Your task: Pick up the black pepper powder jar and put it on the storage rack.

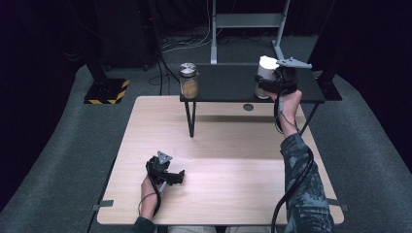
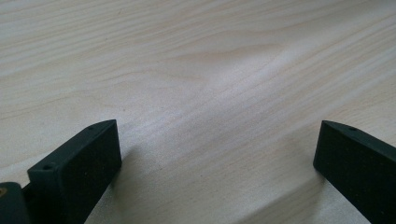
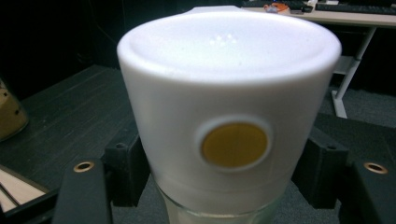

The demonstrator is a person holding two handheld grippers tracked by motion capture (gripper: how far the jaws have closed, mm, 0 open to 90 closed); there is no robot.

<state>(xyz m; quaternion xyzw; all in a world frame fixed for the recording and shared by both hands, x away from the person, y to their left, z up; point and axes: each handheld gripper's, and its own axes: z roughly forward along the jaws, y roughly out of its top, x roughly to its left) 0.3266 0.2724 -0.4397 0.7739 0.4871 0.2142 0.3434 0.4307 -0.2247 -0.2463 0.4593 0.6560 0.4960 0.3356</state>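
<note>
A jar with a white lid (image 1: 265,68) stands at the right end of the black raised shelf (image 1: 228,83). My right gripper (image 1: 270,85) is shut on it from the near side. In the right gripper view the white lid (image 3: 229,93), with a round yellow spot on its front, sits between the two black jaws, and each jaw presses against a side of it. My left gripper (image 1: 178,175) rests low on the wooden table (image 1: 228,155) near its front left. Its jaws stand wide open over bare wood (image 2: 217,154), with nothing between them.
A glass jar (image 1: 188,80) with a metal lid and brown contents stands at the left end of the shelf. The shelf rests on thin black legs (image 1: 190,119) over the table's far edge. Grey carpet surrounds the table, and a white desk frame (image 1: 245,22) stands behind.
</note>
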